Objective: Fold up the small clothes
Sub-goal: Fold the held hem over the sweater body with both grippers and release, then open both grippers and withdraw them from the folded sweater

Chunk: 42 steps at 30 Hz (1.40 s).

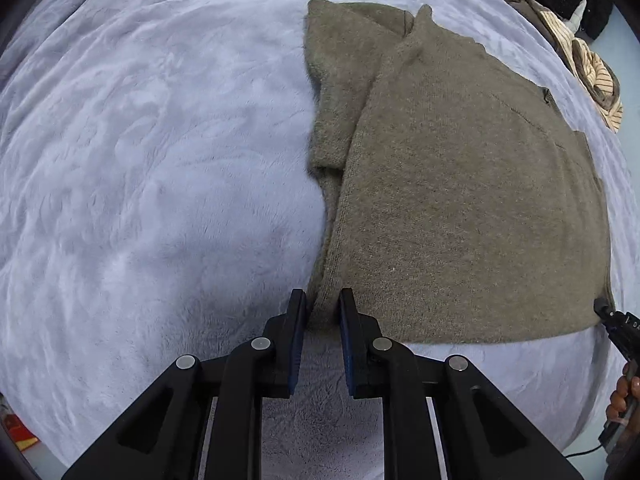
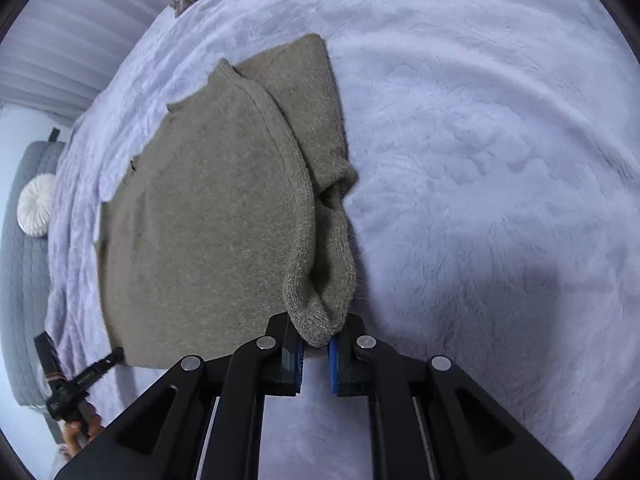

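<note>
Striped cloth heap (image 1: 596,80), upper right of left wrist view: cut by frame edge, garment type unclear. Red item (image 1: 18,434), lower left: mostly cropped, unidentifiable. Olive sweater's (image 2: 208,216) corner hidden between right gripper (image 2: 315,338) fingers.

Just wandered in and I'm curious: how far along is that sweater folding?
Partway. The sweater lies flat on the blanket with both sleeves already folded in. Now the left tool and right tool each pinch a corner of its near edge. Still left: folding that edge up toward the collar.
</note>
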Each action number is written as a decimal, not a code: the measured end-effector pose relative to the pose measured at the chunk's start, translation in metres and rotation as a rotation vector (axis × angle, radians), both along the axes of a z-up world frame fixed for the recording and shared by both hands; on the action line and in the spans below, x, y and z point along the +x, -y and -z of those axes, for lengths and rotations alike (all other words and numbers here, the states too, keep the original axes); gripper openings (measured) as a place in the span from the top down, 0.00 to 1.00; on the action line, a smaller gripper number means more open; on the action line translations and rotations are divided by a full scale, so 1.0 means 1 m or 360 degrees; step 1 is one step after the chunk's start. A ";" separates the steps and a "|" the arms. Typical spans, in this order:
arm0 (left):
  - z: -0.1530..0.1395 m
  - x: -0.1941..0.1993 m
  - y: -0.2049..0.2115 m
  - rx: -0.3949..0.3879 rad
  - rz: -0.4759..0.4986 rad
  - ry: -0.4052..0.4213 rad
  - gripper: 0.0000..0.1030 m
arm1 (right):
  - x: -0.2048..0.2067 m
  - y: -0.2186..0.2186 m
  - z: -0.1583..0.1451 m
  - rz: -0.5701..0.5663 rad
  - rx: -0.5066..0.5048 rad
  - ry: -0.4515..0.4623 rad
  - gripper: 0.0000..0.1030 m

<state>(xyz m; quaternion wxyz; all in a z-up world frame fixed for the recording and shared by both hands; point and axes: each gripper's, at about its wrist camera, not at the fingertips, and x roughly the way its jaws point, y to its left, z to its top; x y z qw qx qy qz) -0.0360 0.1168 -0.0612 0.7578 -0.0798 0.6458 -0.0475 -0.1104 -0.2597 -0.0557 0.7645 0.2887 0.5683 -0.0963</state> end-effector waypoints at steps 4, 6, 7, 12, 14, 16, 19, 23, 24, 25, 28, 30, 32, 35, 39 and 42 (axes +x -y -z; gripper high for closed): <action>-0.011 -0.006 -0.002 0.0046 0.0029 0.0017 0.82 | -0.009 0.001 -0.002 0.0047 0.0027 0.0019 0.89; -0.018 -0.008 0.000 0.0098 0.0054 0.0018 0.82 | -0.014 -0.001 -0.007 0.0071 0.0044 0.0003 0.86; -0.020 -0.010 -0.001 0.0125 0.0058 0.0020 0.82 | -0.015 -0.003 -0.011 0.0071 0.0023 -0.0010 0.84; -0.048 -0.004 -0.013 0.0087 -0.0022 0.0116 0.82 | -0.020 -0.025 -0.047 0.0012 -0.0161 0.0032 0.83; -0.056 0.005 -0.015 0.0073 -0.0015 0.0162 0.82 | -0.016 -0.044 -0.061 -0.0080 -0.0202 0.0099 0.82; -0.055 0.013 -0.014 0.0074 -0.0007 0.0176 0.82 | 0.000 -0.068 -0.068 -0.0206 -0.0181 0.0139 0.82; -0.047 0.018 -0.020 0.0037 -0.0036 0.0133 0.82 | 0.036 -0.102 -0.070 -0.0363 -0.0123 0.0223 0.83; -0.047 0.007 -0.013 0.0017 -0.0004 0.0190 0.82 | 0.108 -0.156 -0.056 -0.0561 0.0011 0.0294 0.83; -0.049 0.007 -0.011 0.0000 0.0011 0.0213 0.82 | 0.124 -0.168 -0.051 -0.0599 0.0027 0.0306 0.83; -0.048 0.008 -0.010 -0.0030 0.0014 0.0225 0.82 | 0.148 -0.184 -0.044 -0.0651 0.0059 0.0320 0.83; -0.036 0.012 -0.008 -0.0038 0.0021 0.0205 0.82 | 0.198 -0.216 -0.025 -0.0711 0.0125 0.0337 0.83; -0.020 0.011 -0.014 0.0015 -0.0006 0.0170 0.82 | 0.222 -0.236 -0.013 -0.0746 0.0101 0.0343 0.83; -0.008 0.008 -0.026 -0.0083 -0.0068 0.0133 0.69 | 0.241 -0.254 -0.002 -0.0794 0.0050 0.0344 0.83; -0.003 0.000 -0.037 -0.0115 -0.0107 0.0178 0.56 | 0.256 -0.276 0.019 -0.0852 0.0032 0.0308 0.83; -0.004 -0.008 -0.041 -0.0131 -0.0091 0.0179 0.56 | 0.262 -0.300 0.030 -0.0948 -0.0130 0.0272 0.84; -0.011 -0.013 -0.047 -0.0140 -0.0105 0.0163 0.56 | 0.259 -0.307 0.015 -0.1019 -0.0075 0.0275 0.83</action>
